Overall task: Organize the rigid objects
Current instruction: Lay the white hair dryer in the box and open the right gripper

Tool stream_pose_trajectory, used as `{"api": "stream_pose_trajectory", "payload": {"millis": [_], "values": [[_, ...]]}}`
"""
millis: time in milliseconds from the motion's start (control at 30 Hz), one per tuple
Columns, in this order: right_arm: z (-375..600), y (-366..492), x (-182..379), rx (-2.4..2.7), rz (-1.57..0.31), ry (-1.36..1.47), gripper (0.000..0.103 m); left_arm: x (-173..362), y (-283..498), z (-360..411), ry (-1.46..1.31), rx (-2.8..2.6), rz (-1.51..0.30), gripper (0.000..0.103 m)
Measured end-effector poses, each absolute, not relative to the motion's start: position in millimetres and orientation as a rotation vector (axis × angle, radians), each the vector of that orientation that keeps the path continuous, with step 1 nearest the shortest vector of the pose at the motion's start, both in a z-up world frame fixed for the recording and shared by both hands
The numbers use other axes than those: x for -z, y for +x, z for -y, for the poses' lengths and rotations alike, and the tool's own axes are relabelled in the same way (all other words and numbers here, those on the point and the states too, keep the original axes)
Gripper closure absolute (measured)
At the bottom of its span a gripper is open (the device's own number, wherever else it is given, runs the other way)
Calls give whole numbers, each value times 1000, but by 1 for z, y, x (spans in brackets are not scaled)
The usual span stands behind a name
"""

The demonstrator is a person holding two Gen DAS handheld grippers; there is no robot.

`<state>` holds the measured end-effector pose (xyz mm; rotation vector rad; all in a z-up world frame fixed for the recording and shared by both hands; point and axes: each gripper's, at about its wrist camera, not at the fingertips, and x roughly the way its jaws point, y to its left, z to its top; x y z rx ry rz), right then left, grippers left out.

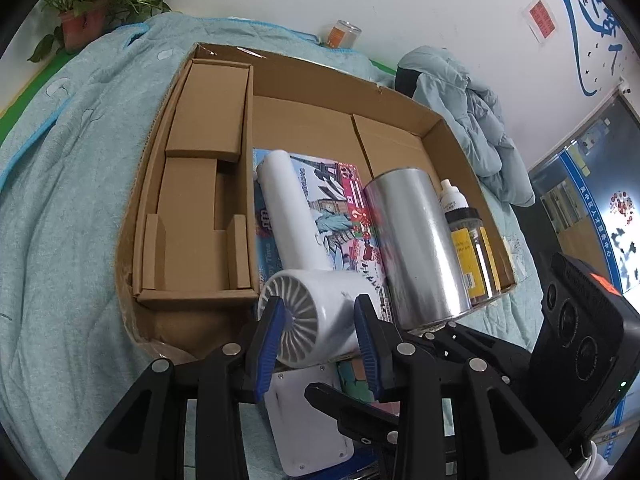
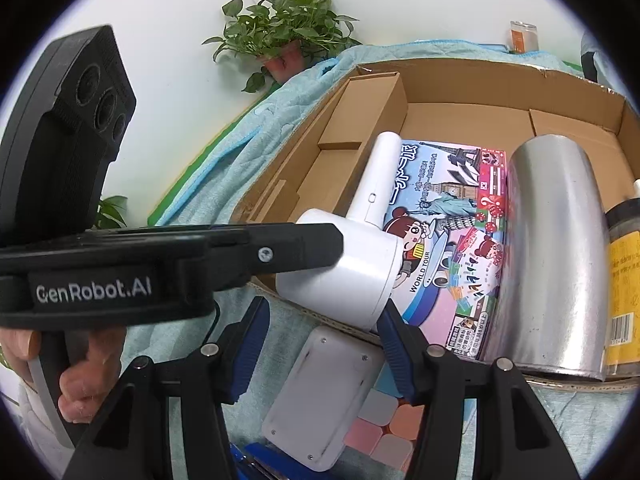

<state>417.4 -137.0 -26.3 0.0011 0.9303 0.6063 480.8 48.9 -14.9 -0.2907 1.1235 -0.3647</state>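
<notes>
Nearest me, my left gripper [image 1: 318, 328] has its blue pads closed on the barrel of the white hair dryer [image 1: 316, 312], which rests half over the near wall of the cardboard box [image 1: 312, 68], I judge for lowering inside. My right gripper [image 2: 320, 344] stands wide open, holding nothing, above a white device [image 2: 320, 396] outside the box. Beyond, the dryer's handle lies across a colourful game box [image 1: 348, 216], with a silver can [image 1: 416, 244] and bottles [image 1: 468, 240] packed alongside.
</notes>
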Motion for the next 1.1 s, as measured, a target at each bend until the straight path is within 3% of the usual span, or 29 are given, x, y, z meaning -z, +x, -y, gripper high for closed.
{"api": "stream_pose_trajectory", "payload": {"millis": [600, 700, 733, 800, 833, 867, 1000, 1033, 1067, 1100], "values": [[135, 421, 26, -621, -936, 19, 45, 26, 473, -50, -278, 372, -1179, 70], [137, 404, 18, -529, -849, -54, 28, 17, 459, -51, -257, 379, -1098, 67], [141, 397, 15, -501, -810, -64, 21, 10, 453, -54, -255, 369, -1046, 59], [151, 384, 9, -418, -744, -66, 20, -5, 441, -57, -232, 316, -944, 34], [156, 380, 7, -380, -730, -56, 20, -13, 432, -58, -215, 263, -879, 13], [160, 377, 6, -345, -723, -49, 20, -18, 425, -59, -210, 225, -832, 0], [168, 363, 8, -218, -694, -99, 20, -35, 403, -55, -194, 177, -719, 3], [172, 359, 8, -229, -691, -88, 21, -36, 399, -50, -178, 182, -723, 19], [176, 355, 9, -237, -690, -73, 28, -36, 397, -44, -157, 209, -744, 56], [180, 353, 9, -238, -690, -63, 39, -35, 396, -37, -131, 242, -777, 77]]}}
